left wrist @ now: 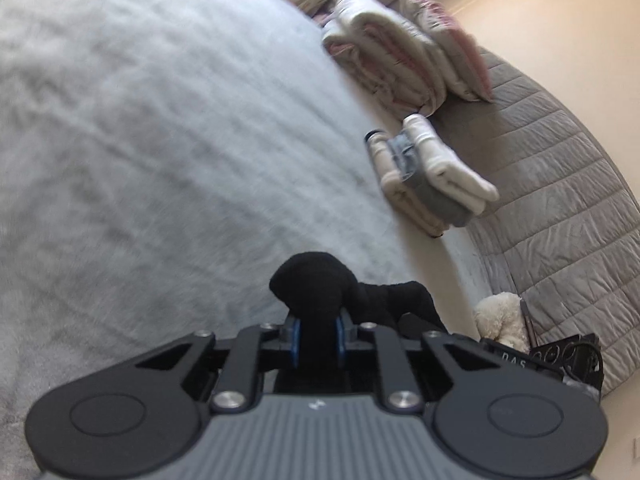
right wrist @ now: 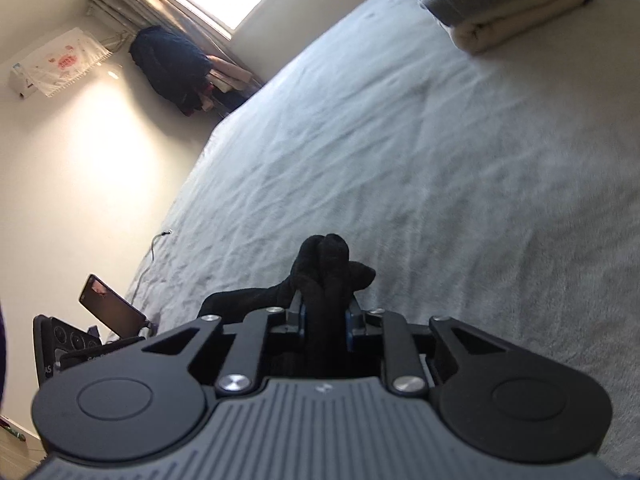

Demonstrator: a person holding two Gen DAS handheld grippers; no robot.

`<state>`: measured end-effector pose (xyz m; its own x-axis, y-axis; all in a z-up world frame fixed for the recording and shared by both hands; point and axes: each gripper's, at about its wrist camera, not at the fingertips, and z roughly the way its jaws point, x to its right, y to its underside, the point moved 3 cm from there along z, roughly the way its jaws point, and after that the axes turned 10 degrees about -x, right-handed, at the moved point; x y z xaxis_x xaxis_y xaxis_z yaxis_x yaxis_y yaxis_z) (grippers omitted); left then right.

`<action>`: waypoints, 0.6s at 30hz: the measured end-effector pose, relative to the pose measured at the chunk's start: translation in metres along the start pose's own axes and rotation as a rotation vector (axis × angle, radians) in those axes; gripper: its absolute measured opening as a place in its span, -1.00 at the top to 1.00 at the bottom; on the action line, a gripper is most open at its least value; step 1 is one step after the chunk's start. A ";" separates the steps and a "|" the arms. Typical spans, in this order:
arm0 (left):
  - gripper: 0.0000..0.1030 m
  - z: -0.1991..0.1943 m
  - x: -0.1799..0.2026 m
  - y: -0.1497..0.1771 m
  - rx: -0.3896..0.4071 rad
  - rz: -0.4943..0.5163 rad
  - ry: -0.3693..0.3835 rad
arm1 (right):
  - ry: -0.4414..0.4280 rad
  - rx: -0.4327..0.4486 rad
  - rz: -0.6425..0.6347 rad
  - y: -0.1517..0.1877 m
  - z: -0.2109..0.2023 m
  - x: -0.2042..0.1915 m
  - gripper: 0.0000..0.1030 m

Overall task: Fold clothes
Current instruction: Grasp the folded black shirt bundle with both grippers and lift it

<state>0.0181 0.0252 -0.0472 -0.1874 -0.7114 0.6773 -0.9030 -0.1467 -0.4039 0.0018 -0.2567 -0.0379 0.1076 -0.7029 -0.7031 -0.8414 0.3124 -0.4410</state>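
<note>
A black garment [left wrist: 316, 284] bunches up between the blue pads of my left gripper [left wrist: 318, 334], which is shut on it just above the pale grey bedspread [left wrist: 160, 140]. More of the black cloth trails off to the right in that view. In the right wrist view the same black garment [right wrist: 328, 268] stands in folds between the pads of my right gripper [right wrist: 325, 322], also shut on it, with cloth running off to the left.
A small stack of folded white and grey clothes [left wrist: 424, 172] and a bigger folded pink-white pile [left wrist: 400, 48] lie against the quilted grey headboard [left wrist: 560, 184]. A plush toy [left wrist: 500, 316] sits at the bed's corner. A phone [right wrist: 110, 306] and dark hanging clothes [right wrist: 172, 64] are by the wall.
</note>
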 end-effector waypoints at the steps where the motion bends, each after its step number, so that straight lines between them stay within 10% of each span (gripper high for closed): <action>1: 0.69 -0.002 0.005 0.000 0.010 0.017 -0.005 | -0.007 0.010 0.000 -0.001 -0.003 -0.001 0.60; 18: 0.70 0.004 0.115 -0.052 0.104 0.223 -0.006 | 0.048 0.278 -0.103 -0.058 -0.077 -0.027 0.61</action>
<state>0.0448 -0.0516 0.0494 -0.3750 -0.7384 0.5604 -0.7948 -0.0551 -0.6044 0.0064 -0.3053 0.0497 0.1545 -0.7672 -0.6225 -0.6493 0.3961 -0.6493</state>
